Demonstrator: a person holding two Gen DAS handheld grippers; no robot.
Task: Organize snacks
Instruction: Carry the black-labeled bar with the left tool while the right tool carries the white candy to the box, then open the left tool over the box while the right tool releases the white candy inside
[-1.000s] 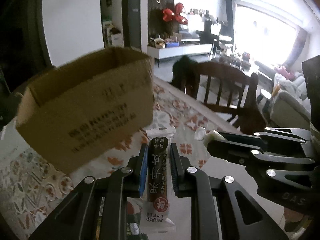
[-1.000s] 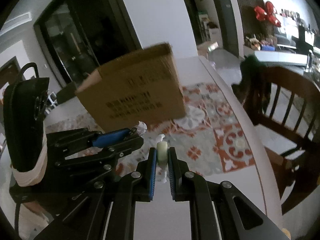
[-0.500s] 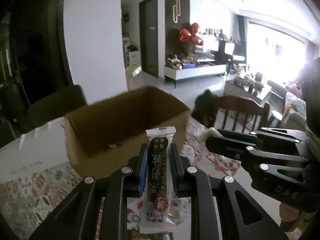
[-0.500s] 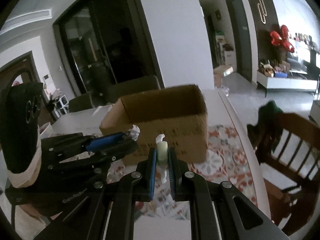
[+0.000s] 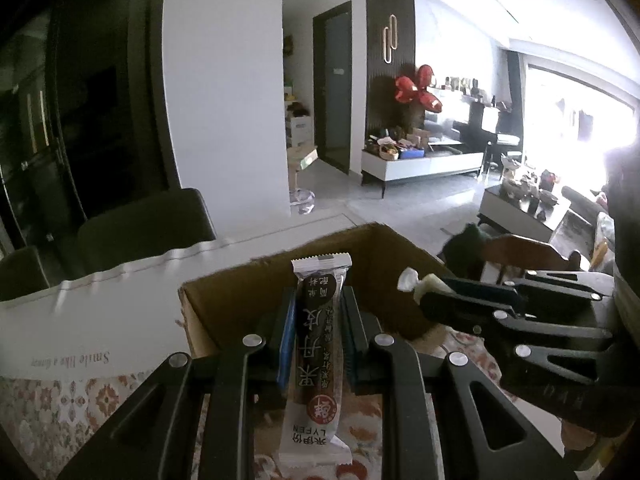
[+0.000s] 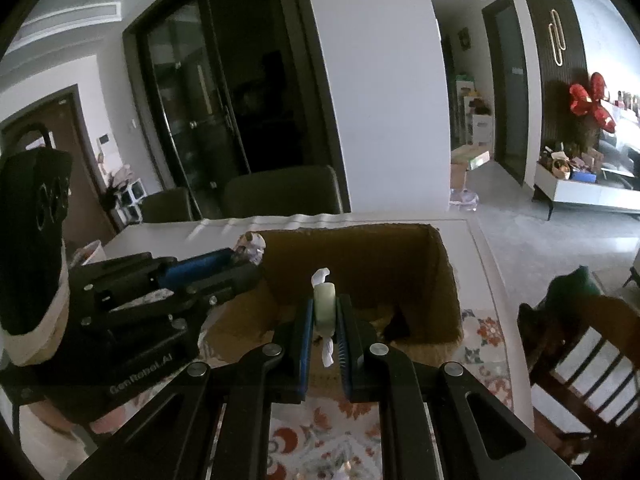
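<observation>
Both jaws closed on snacks. Left gripper [image 5: 318, 332] clamps a long dark snack bar [image 5: 318, 344] upright between its blue pads, white crimped end sticking up at 12 o'clock, lower end hanging below the fingers toward 6. Right gripper [image 6: 325, 324] pinches a small pale wrapped candy [image 6: 324, 308], twisted wrapper ends showing above and below the pads.

Open cardboard box [image 6: 444, 280] sits dead ahead of both grippers on the table [image 6: 168, 236], which carries a patterned cloth [image 6: 336, 432] with red and orange motifs. Bar tip and candy both line up over the near rim of the box; whether either is past the rim, cannot tell. Something dark lies in the box bottom, unclear what.

In the left view the right gripper sits at 3 o'clock. Wooden chair [image 6: 580, 340] at 4 o'clock of the right view, beside the table edge.
</observation>
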